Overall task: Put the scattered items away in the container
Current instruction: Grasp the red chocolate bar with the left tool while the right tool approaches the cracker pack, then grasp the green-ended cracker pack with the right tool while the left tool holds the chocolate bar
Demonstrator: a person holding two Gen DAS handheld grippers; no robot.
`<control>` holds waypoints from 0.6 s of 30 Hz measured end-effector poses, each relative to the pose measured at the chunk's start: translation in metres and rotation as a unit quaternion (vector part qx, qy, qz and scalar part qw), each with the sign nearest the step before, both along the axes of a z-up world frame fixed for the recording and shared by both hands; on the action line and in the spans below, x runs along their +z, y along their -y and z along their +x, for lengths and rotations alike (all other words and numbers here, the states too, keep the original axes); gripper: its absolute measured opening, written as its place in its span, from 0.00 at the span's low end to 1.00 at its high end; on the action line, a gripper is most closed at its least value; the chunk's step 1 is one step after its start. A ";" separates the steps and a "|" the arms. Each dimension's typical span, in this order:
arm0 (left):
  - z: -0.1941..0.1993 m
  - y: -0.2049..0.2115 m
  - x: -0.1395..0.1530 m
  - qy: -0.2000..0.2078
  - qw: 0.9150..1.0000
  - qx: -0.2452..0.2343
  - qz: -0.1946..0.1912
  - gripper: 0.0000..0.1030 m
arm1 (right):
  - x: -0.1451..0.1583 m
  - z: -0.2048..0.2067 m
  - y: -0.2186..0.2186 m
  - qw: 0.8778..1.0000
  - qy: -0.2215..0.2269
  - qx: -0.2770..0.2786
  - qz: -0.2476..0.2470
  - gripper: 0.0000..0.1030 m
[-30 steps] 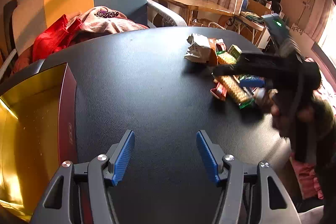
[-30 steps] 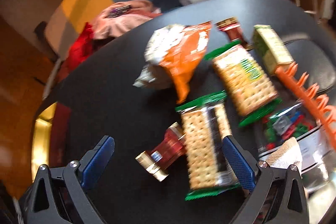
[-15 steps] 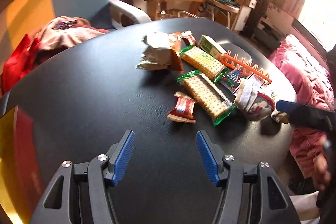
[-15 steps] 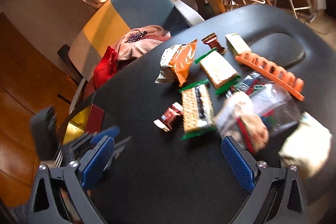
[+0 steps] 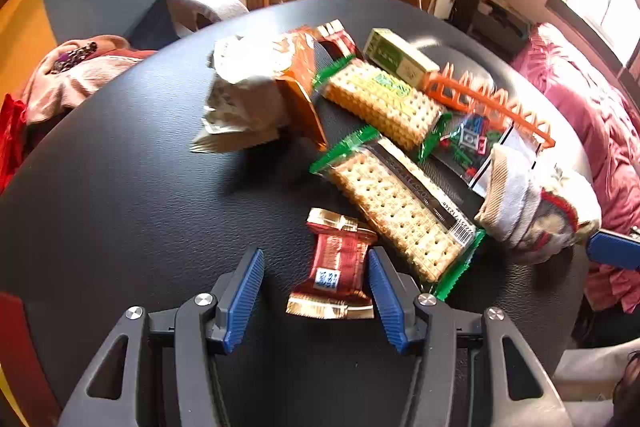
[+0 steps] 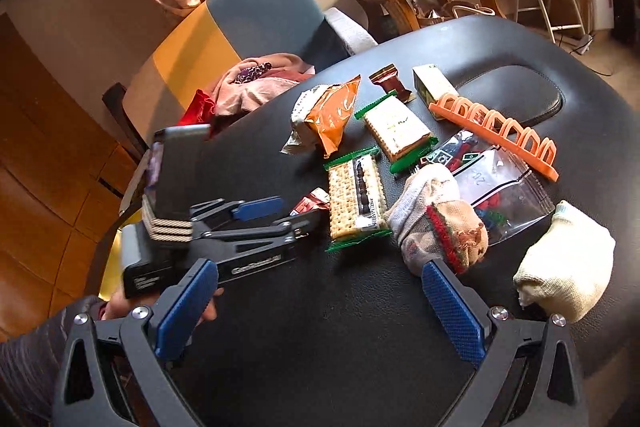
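My left gripper (image 5: 314, 285) is open, its blue pads either side of a red-and-gold snack bar (image 5: 338, 265) lying on the black table (image 5: 132, 187). Beyond lie a cracker pack with green ends (image 5: 396, 203), a second cracker pack (image 5: 380, 101), an orange-and-white snack bag (image 5: 260, 91), a green box (image 5: 400, 57), an orange rack (image 5: 492, 103), a bag of small bricks (image 5: 470, 143) and a rolled sock (image 5: 532, 207). My right gripper (image 6: 320, 307) is open and empty above the table's near edge, just short of that sock (image 6: 436, 215). A cream sock (image 6: 568, 263) lies to its right.
The container shows only as a red edge (image 5: 16, 339) at the lower left of the left wrist view and a gold sliver (image 6: 110, 267) in the right wrist view. A blue-and-yellow chair (image 6: 248, 15) with clothes (image 6: 260, 83) stands behind the table.
My left gripper has swung right from the container and come down around the red snack bar. My right gripper has pulled back from the pile toward the near edge.
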State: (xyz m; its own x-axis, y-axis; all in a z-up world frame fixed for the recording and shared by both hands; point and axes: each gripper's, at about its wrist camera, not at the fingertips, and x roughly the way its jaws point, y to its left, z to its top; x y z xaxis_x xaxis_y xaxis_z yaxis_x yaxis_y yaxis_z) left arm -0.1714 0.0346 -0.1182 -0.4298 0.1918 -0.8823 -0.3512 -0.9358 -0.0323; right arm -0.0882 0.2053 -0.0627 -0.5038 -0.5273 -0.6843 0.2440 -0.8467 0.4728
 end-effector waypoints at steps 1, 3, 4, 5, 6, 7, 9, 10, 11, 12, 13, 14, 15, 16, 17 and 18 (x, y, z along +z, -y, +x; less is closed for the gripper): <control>0.001 -0.001 -0.001 -0.004 1.000 -0.004 -0.005 0.53 | 0.000 0.000 0.000 1.000 -0.002 -0.001 0.001 1.00; 0.002 0.000 -0.002 -0.004 1.000 -0.001 -0.001 0.53 | 0.002 -0.001 -0.001 1.000 -0.006 -0.003 0.002 1.00; 0.001 0.002 -0.001 -0.003 1.000 0.004 0.003 0.50 | 0.003 0.000 0.000 1.000 -0.010 -0.004 0.002 1.00; 0.001 0.004 -0.001 -0.004 1.000 0.007 0.002 0.48 | 0.004 0.000 0.000 1.000 -0.014 -0.004 0.002 1.00; 0.002 0.005 -0.001 -0.006 1.000 0.009 0.000 0.41 | 0.004 0.000 0.001 1.000 -0.018 -0.005 0.004 1.00; 0.000 0.005 -0.001 -0.006 1.000 0.011 -0.001 0.31 | 0.004 0.000 0.001 1.000 -0.019 -0.005 0.007 1.00; -0.004 0.004 -0.001 -0.006 1.000 0.015 -0.004 0.23 | 0.003 -0.001 0.003 1.000 -0.021 -0.005 0.012 1.00; -0.005 0.005 -0.001 -0.007 1.000 0.017 -0.005 0.23 | 0.003 -0.001 0.004 1.000 -0.021 -0.005 0.016 1.00; -0.004 0.006 -0.001 -0.008 1.000 0.019 -0.005 0.23 | 0.002 -0.002 0.005 1.000 -0.020 -0.003 0.020 1.00; -0.004 0.007 0.000 -0.008 1.000 0.021 -0.005 0.23 | 0.002 -0.003 0.007 0.999 -0.020 -0.002 0.025 1.00; -0.003 0.008 0.000 -0.009 1.000 0.023 -0.005 0.23 | 0.003 -0.004 0.008 0.999 -0.021 0.000 0.026 1.00; -0.001 0.011 0.000 -0.009 1.000 0.028 -0.001 0.23 | 0.004 -0.006 0.010 0.999 -0.023 0.003 0.027 1.00; 0.002 0.015 0.000 -0.008 0.999 0.034 0.003 0.23 | 0.006 -0.008 0.013 0.999 -0.027 0.008 0.031 1.00; 0.006 0.020 0.000 -0.008 0.999 0.040 0.006 0.23 | 0.008 -0.009 0.017 0.999 -0.032 0.014 0.034 0.99; 0.010 0.024 0.000 -0.008 0.999 0.046 0.008 0.23 | 0.010 -0.012 0.020 0.998 -0.037 0.021 0.035 0.98; 0.015 0.029 0.000 -0.008 0.999 0.053 0.011 0.23 | 0.012 -0.015 0.024 0.998 -0.040 0.029 0.033 0.94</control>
State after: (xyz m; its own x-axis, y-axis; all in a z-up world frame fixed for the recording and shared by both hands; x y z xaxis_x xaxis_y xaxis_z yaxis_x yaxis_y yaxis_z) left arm -0.1569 0.0058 -0.1183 -0.4624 0.1646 -0.8713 -0.2515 -0.9666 -0.0491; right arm -0.1034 0.1811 -0.0506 -0.5283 -0.5119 -0.6774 0.3272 -0.8589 0.3939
